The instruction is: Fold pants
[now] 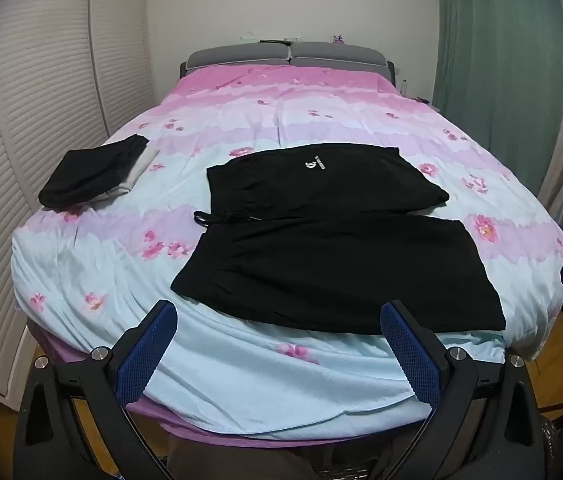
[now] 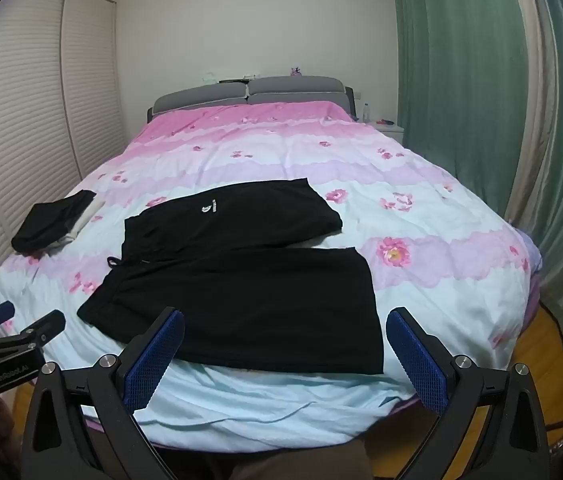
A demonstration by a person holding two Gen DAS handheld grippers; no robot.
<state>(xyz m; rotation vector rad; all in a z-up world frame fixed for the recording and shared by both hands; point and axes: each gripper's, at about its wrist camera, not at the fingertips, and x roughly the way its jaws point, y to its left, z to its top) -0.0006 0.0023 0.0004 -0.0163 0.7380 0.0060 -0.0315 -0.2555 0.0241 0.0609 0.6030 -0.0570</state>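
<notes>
While black pants [image 1: 333, 240] lie spread flat on bed [image 1: 241, 380], left gripper [image 1: 279, 322] and right gripper [image 2: 285, 326] hover wide apart, empty.

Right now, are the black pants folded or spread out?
Spread out: the black pants lie flat on the bed, both legs side by side, neither gripper touching them.

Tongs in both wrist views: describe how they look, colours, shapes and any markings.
Both pairs match. The left tongs and the right tongs have black angular plastic arms with silver round bolts at the joints. Each finger carries a long blue pad with a fine cross-hatched grip texture. Seen from the right wrist view, the left tool's black body bears pale lettering, too blurred to read surely.
</notes>
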